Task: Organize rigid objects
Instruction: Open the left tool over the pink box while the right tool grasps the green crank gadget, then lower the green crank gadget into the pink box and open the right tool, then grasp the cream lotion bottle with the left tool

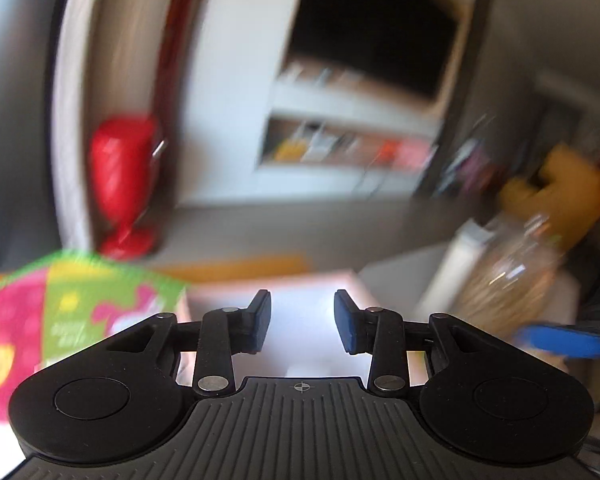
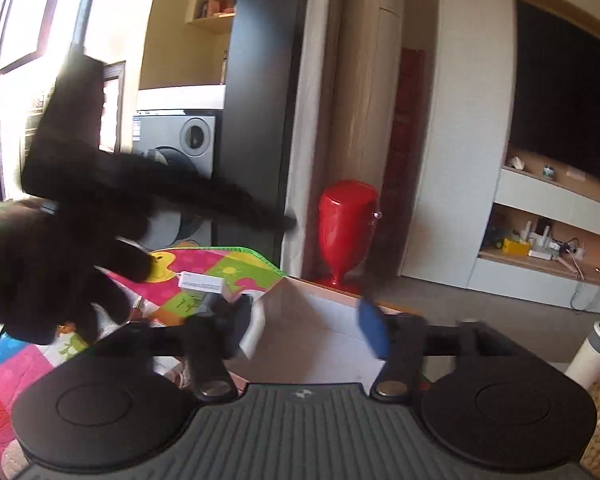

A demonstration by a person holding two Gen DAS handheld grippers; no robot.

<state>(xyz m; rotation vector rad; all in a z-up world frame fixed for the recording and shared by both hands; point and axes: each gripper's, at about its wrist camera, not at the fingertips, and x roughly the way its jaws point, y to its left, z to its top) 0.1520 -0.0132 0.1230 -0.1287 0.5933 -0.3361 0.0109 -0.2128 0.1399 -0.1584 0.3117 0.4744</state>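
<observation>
White cardboard box (image 2: 320, 320) lies open, pale walls, tan rim.

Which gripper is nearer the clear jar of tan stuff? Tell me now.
Right. The right gripper sits close beside the jar, which lies off its right side. The left gripper is farther off, with the jar ahead to its right.

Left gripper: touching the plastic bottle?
Apart. The left wrist view shows the left gripper open and empty, with the plastic bottle off to its right.
</observation>
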